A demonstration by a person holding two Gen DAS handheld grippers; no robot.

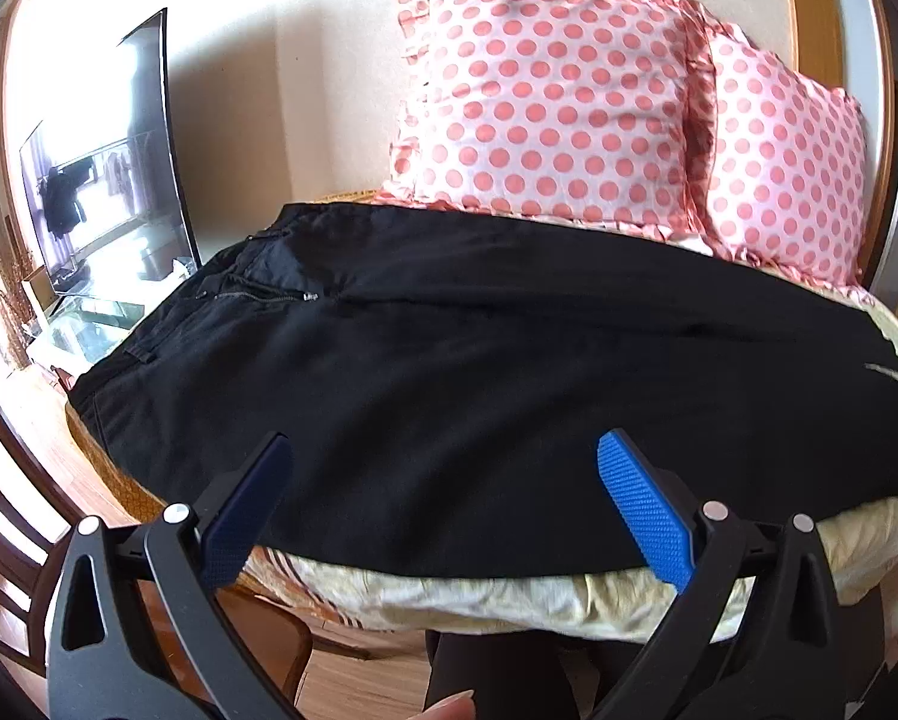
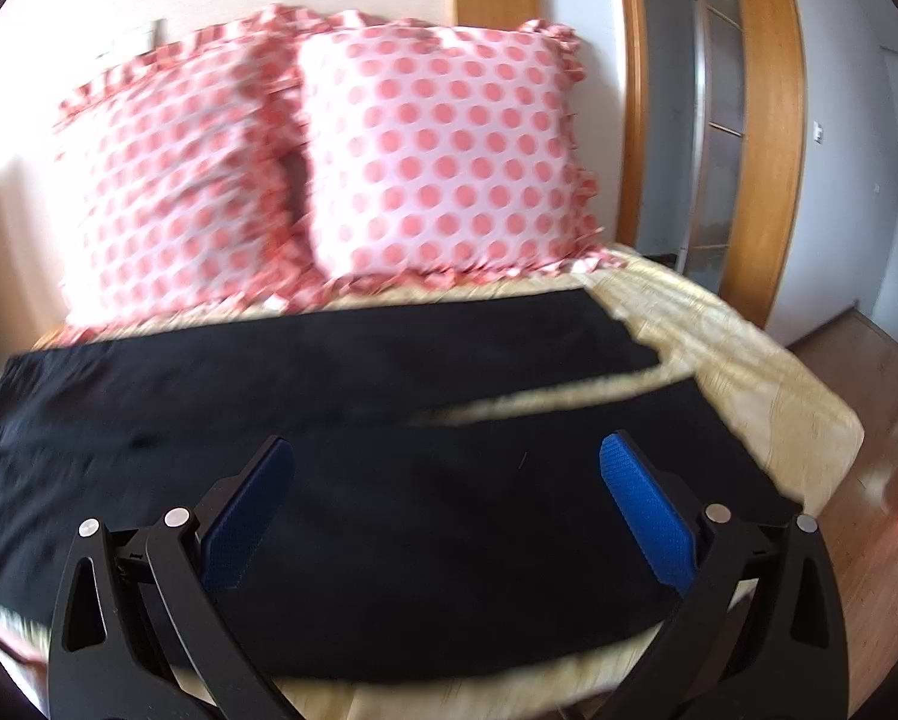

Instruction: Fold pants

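at the far left of the left wrist view a television (image 1: 113,162) stands on a glass stand (image 1: 89,324) against the wall. the black pants (image 1: 449,372) lie flat on a pale yellow bed cover (image 1: 508,594), their long axis running left to right across the bed. the waistband with its open zipper (image 1: 263,295) points left, toward the television; the legs run off to the right. the left gripper (image 1: 443,516) hovers over the near edge of the pants around the hip and thigh, its blue-padded jaws wide apart and holding nothing. below it a fingertip (image 1: 449,708) shows at the bottom edge.

behind the pants, two pink polka-dot pillows (image 1: 556,102) lean against the wall, side by side and touching.

in the right wrist view, which is a little blurred, the two legs (image 2: 508,372) lie nearly parallel, with a thin wedge of bed cover showing between them that widens toward the cuffs on the right. the right gripper (image 2: 446,516) hangs above the nearer leg, jaws spread wide and empty. the far leg's cuff ends short of the bed's right edge, with bare cover (image 2: 748,372) beyond it. further right is a wooden door frame (image 2: 772,138) and wood floor (image 2: 868,570).
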